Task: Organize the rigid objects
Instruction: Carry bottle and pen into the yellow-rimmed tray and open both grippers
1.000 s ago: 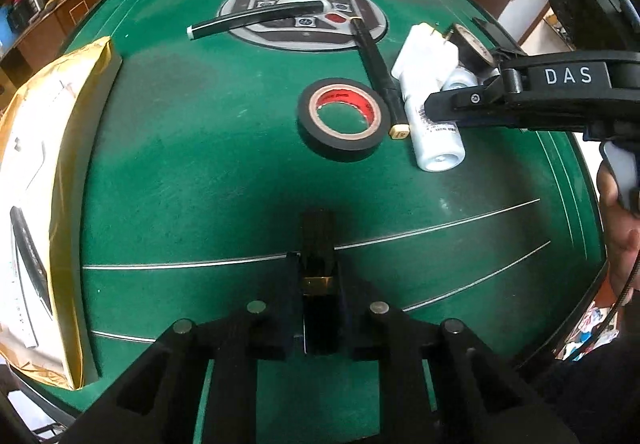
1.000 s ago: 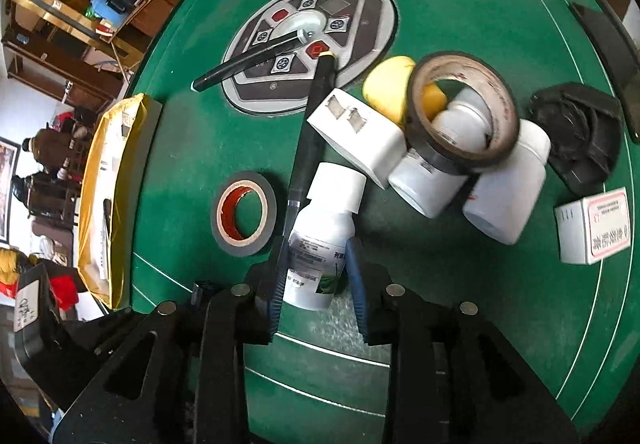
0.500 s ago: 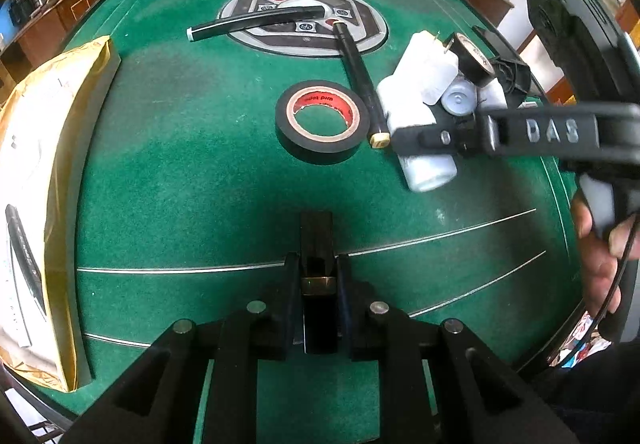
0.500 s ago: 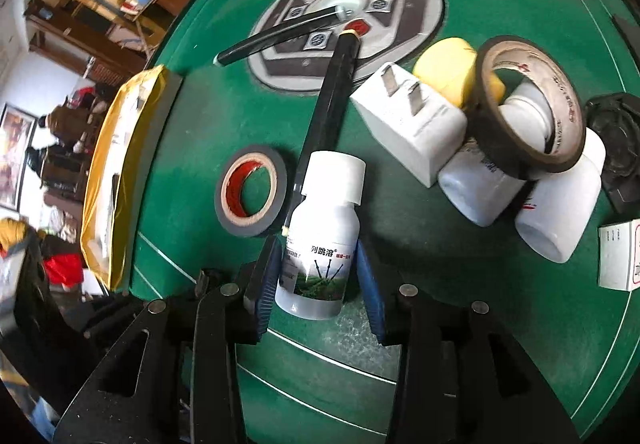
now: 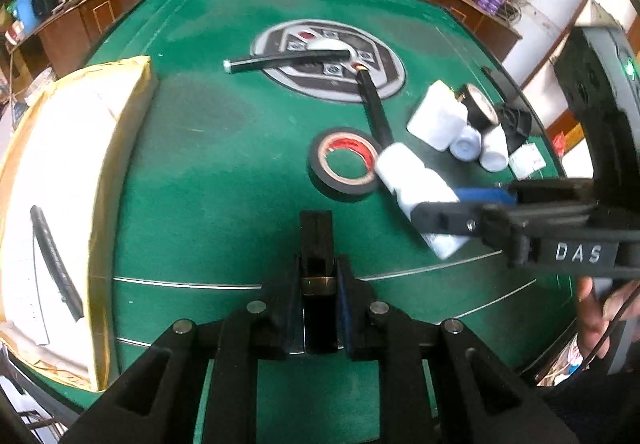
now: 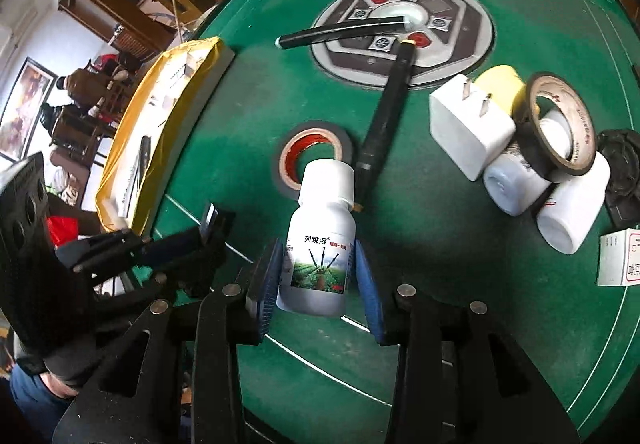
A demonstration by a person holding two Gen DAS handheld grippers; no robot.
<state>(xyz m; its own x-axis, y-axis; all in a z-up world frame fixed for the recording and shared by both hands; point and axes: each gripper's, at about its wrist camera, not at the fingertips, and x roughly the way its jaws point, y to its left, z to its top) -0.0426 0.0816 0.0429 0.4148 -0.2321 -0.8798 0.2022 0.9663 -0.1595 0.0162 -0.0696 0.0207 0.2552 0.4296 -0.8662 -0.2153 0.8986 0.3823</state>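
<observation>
My right gripper (image 6: pixel 316 276) is shut on a white labelled bottle (image 6: pixel 320 240) and holds it above the green table (image 6: pixel 460 264); the bottle also shows in the left wrist view (image 5: pixel 420 192). My left gripper (image 5: pixel 318 284) is shut on a small black block with a gold band (image 5: pixel 317 244), low over the table's front. A black tape roll with a red core (image 6: pixel 310 156) and a black pen (image 6: pixel 384 124) lie just beyond the bottle.
A white plug adapter (image 6: pixel 468 128), a yellow object (image 6: pixel 500 84), a tape roll (image 6: pixel 560 124) on two white bottles (image 6: pixel 568 212) and a small box (image 6: pixel 620 260) cluster at the right. A gold-edged box (image 5: pixel 60 204) sits left. Another black pen (image 5: pixel 288 58) lies on the centre emblem.
My right gripper closed on the white bottle and lifted it toward the front, off the table. My left gripper kept its hold and stayed about where it was.
</observation>
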